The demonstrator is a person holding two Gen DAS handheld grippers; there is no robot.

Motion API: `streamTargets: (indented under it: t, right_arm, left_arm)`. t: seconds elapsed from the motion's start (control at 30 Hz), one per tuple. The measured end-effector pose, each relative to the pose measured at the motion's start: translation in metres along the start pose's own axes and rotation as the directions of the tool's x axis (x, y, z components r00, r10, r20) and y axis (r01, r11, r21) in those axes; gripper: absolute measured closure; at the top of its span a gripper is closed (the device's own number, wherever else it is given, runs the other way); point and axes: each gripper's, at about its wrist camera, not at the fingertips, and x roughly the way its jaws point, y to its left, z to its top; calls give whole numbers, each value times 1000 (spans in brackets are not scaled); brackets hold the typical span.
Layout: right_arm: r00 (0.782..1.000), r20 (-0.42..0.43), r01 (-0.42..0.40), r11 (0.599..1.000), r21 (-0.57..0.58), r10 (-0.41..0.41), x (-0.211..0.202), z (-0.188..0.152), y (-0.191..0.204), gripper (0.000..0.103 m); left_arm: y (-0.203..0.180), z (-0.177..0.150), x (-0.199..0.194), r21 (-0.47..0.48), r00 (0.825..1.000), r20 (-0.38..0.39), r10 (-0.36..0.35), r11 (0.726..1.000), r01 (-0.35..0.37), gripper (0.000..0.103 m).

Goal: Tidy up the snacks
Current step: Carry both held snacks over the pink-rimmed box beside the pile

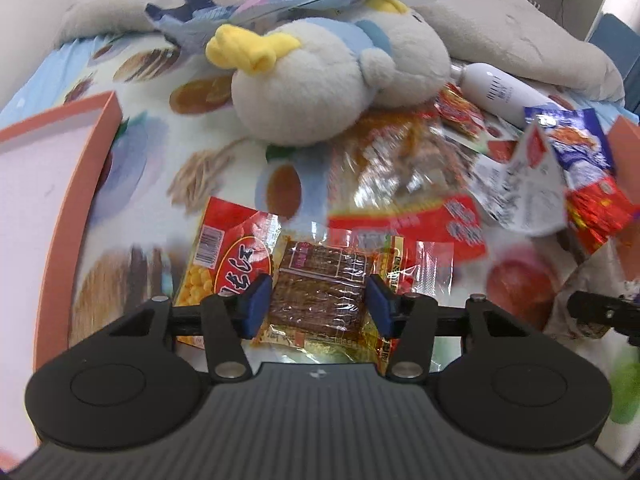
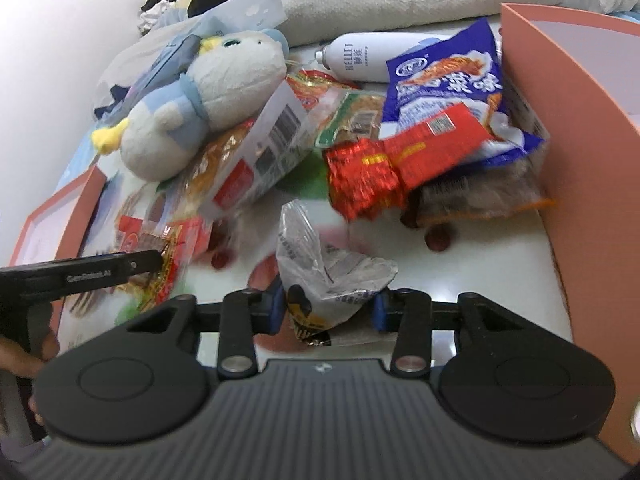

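Observation:
My left gripper [image 1: 318, 302] is shut on a clear packet of brown spicy strips [image 1: 320, 276], its blue pads pressing on both sides. Under that packet lies a red corn snack packet [image 1: 224, 256]. In the right wrist view my right gripper [image 2: 330, 306] is shut on a crumpled silver-white snack packet [image 2: 320, 264], held just above the bed. One pink box [image 1: 92, 160] stands at the left of the left wrist view, and another pink box [image 2: 560, 120] rises at the right of the right wrist view. A blue noodle packet [image 2: 448, 80] and a red foil packet [image 2: 364, 176] lie against it.
A white and blue plush toy [image 1: 320, 80] lies behind the snack pile on the patterned bedsheet. A white bottle [image 1: 500, 92] rests at the back near grey pillows [image 1: 520, 32]. A large bread bag [image 1: 400, 168] and other wrappers fill the middle.

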Motion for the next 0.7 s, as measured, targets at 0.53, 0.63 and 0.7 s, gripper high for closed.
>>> streamTargets:
  t: [0.53, 0.63, 0.7]
  right_arm:
    - [1000, 29, 11, 999, -46, -9, -67, -41, -8, 60]
    - [999, 45, 9, 999, -41, -7, -79, -41, -11, 60]
    - [998, 66, 7, 999, -44, -4, -88, -38, -13, 60]
  left_arm:
    - [-42, -54, -93, -126, 994, 28, -106, 986, 109, 46]
    - [-54, -50, -110, -107, 992, 54, -111, 987, 116, 46]
    - [-61, -45, -120, -95, 990, 74, -119, 987, 126, 46]
